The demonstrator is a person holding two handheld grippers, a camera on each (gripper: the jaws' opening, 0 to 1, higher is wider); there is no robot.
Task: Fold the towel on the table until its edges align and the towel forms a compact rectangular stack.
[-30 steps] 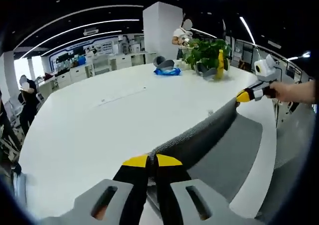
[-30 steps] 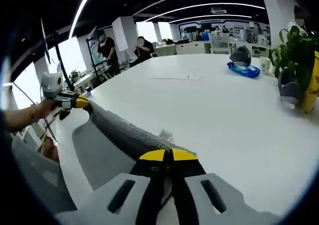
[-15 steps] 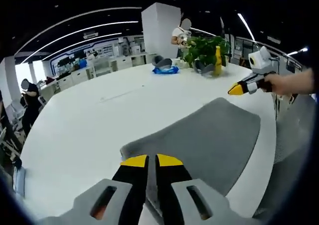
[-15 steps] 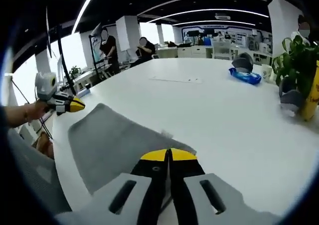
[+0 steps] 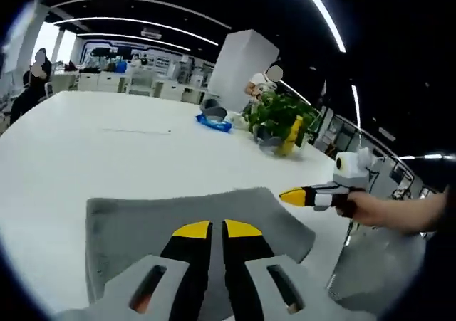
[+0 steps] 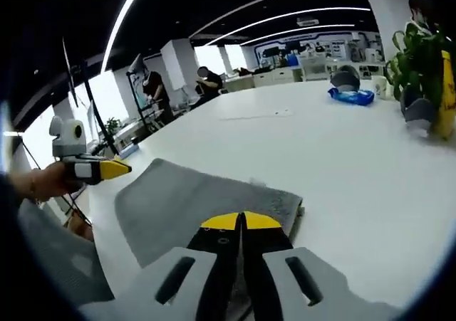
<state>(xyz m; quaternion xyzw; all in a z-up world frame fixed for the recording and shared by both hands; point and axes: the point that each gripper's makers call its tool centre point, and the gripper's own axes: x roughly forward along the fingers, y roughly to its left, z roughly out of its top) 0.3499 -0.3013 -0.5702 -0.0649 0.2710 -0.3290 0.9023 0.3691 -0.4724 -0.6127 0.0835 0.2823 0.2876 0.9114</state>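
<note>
While the grey towel [image 5: 178, 218] lies flat on the white bench [image 5: 92, 150], folded over with a doubled edge seen at its far corner in the right gripper view [image 6: 206, 200], it is spread directly ahead of and beneath both pairs of tongs. In the left gripper view the left tongs [image 5: 208, 230] are seen clenched above the towel's near side, nothing visibly pinched between the yellow tips. In the right gripper view the right tongs [image 6: 242, 221] are likewise pressed together over the near edge; whether cloth is caught cannot be told. The towel's long axis is judged to run from one pair of tongs to the other, each being near one short end. A potted plant [image 5: 274, 118] and a blue packet [image 5: 214, 124] stand well apart across the bench.
</note>
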